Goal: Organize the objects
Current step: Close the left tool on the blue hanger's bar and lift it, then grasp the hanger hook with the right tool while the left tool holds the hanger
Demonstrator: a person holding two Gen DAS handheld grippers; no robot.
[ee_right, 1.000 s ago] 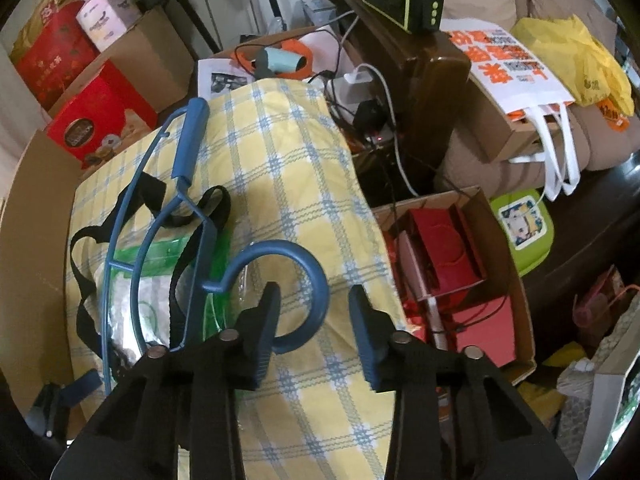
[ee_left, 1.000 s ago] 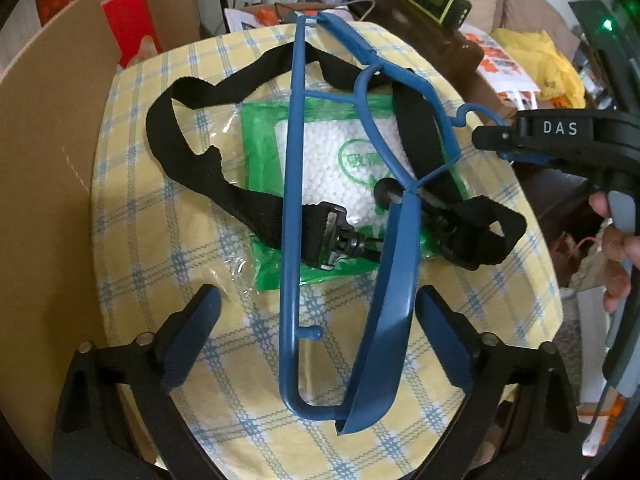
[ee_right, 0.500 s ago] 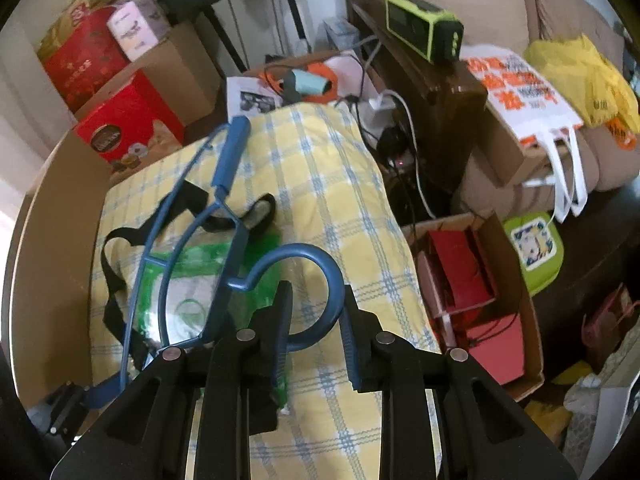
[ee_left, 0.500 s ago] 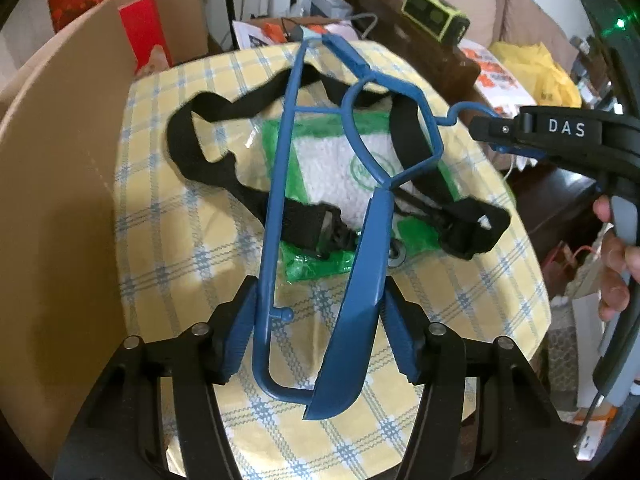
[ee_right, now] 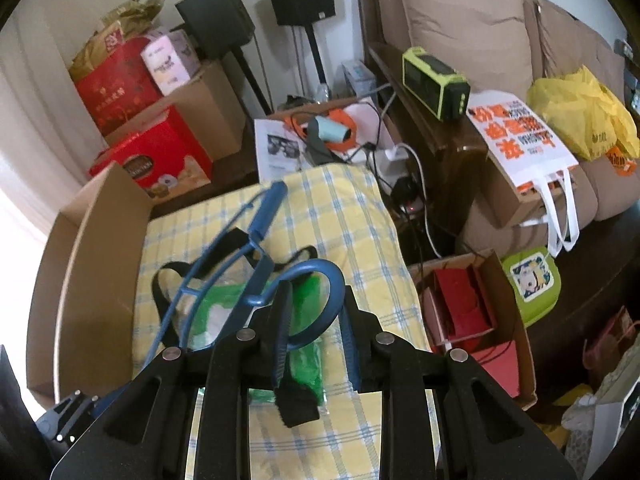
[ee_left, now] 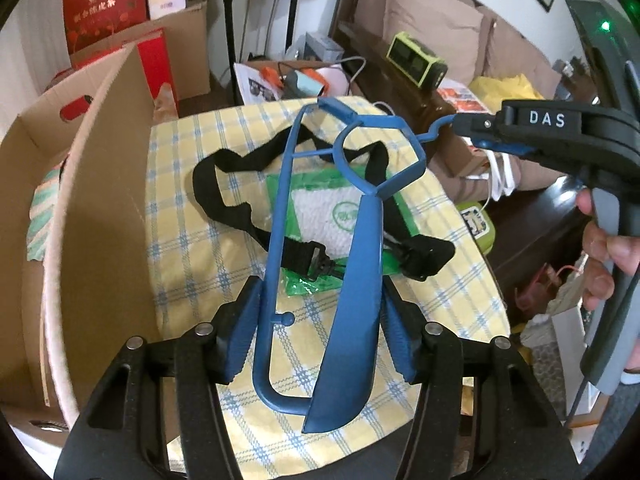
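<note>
While the blue hanger [ee_left: 360, 264] was lifted above the table, both grippers had a hold on it. The left gripper [ee_left: 320, 328] was closing its jaws around the wide shoulder end of the hanger; its ribbed blue pads [ee_left: 246, 328] stood against the thin bar on one side and the broad flat arm on the other side, so the hanger was clamped between them. The right gripper [ee_right: 314, 340] was nearly closed on the curved hook of the hanger [ee_right: 320, 296], and its two fingers pressed the hook from both sides. In the left wrist view the same right gripper [ee_left: 468, 130] was seen from the side, with a hand [ee_left: 600, 256] around its grey handle.

Under the hanger, a black strap [ee_left: 224, 192] with buckles lay on the yellow checked tablecloth [ee_left: 188, 240]. The strap made a loop around a green packet of white beads [ee_left: 320, 204], which rested flat on the cloth. If the hanger touched the strap or the packet, I could not tell; it seemed to hang a little above them.

A big open cardboard box [ee_left: 104, 208] stood just beside the table, on the left in both views. Behind the table there were red boxes [ee_right: 156, 160], a brown sofa [ee_right: 472, 28] and a green radio [ee_right: 436, 82].
</note>
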